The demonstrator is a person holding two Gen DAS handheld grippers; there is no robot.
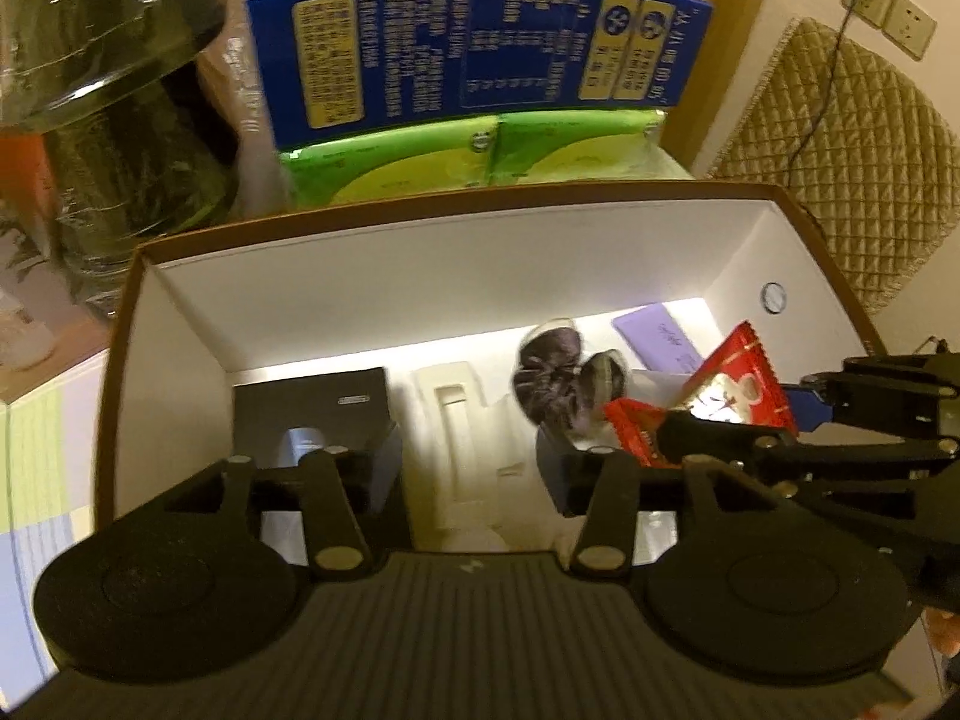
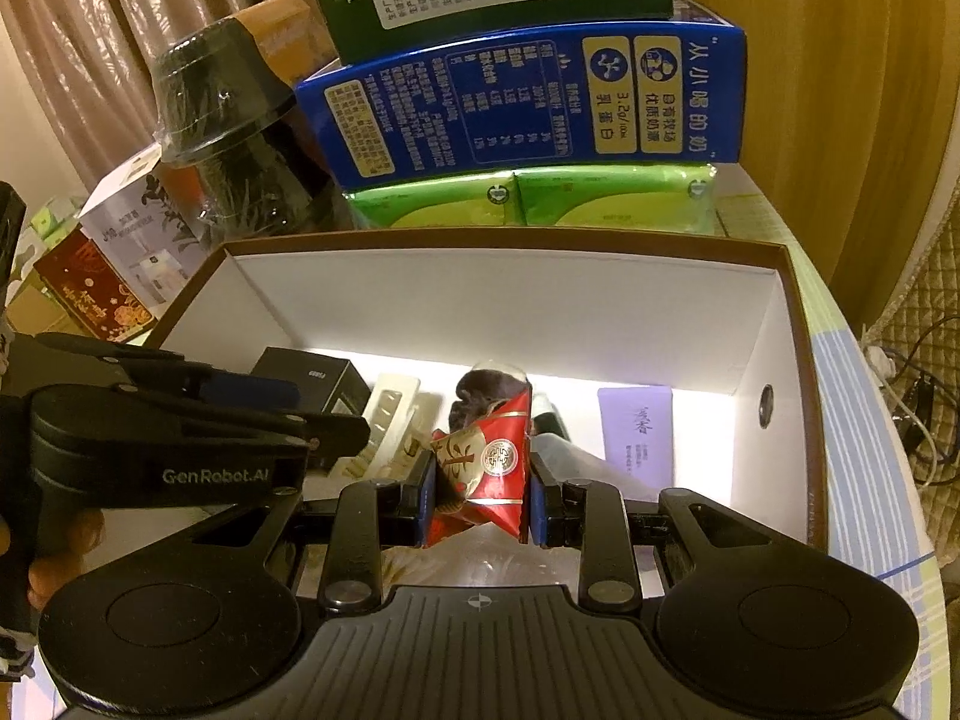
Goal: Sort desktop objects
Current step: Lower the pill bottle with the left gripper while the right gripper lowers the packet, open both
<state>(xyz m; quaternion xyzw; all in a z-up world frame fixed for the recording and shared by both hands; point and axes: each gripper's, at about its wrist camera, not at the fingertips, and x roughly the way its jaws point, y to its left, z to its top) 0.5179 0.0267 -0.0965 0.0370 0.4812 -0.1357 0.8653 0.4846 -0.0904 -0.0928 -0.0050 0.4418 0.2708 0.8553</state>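
Sitting on the table, the big white-lined box (image 2: 774, 324) already has a black carton (image 1: 312, 408) and a purple packet (image 2: 636, 432) inside. Right gripper (image 2: 480, 495) is clamped on the red snack packet (image 2: 486, 462) just over it; left gripper (image 1: 474, 468) hangs apart, empty.

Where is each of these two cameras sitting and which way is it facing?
Left wrist: on the left gripper, angled down into the white-lined box; its own open fingers show, and the right gripper enters from the right holding the red packet.
Right wrist: on the right gripper, angled down into the same box; its fingers clamp the red packet, the left gripper at left.
Shared: box, packet, blue carton behind.
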